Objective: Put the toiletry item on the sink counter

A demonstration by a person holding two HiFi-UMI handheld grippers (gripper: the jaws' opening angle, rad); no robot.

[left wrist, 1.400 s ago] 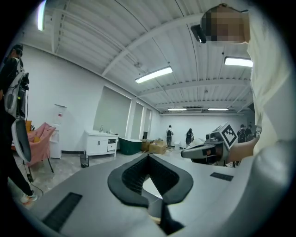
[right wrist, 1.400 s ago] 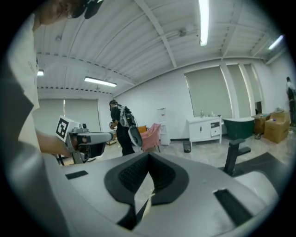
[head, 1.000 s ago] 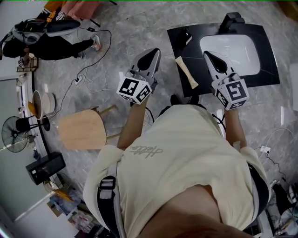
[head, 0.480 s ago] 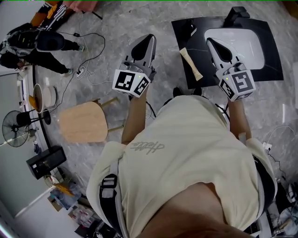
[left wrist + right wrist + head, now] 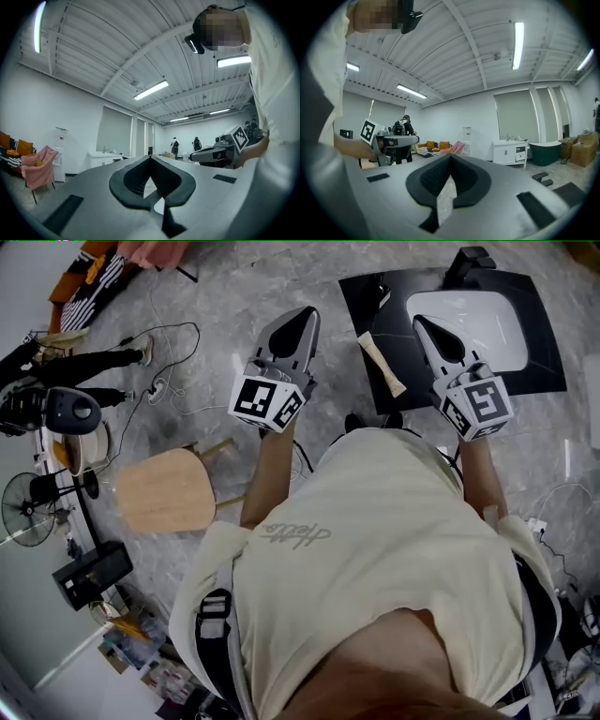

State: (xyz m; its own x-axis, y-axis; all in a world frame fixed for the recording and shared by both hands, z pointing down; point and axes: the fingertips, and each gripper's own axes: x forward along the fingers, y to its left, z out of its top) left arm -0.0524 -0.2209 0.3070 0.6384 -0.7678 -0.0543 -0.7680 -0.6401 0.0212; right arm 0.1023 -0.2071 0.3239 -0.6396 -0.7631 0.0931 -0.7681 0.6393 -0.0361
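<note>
The toiletry item, a beige tube (image 5: 380,363), lies on the left part of the black sink counter (image 5: 364,308), beside the white basin (image 5: 490,317). My left gripper (image 5: 305,319) is held over the grey floor, left of the counter, jaws together and holding nothing. My right gripper (image 5: 424,325) hovers over the basin's left edge, just right of the tube, also shut and bare. Both gripper views look level across the room: the left gripper (image 5: 150,158) sees the right one (image 5: 216,153), and the right gripper (image 5: 450,157) sees the left one (image 5: 393,140).
A black faucet (image 5: 469,261) stands at the counter's back. A wooden stool (image 5: 165,491) is on the floor at the left, with cables (image 5: 169,388) beyond it. A person (image 5: 58,409) crouches at the far left near a fan (image 5: 26,512).
Both grippers stay shut and hold almost the same place relative to the counter. The person at the far left has moved down the picture.
</note>
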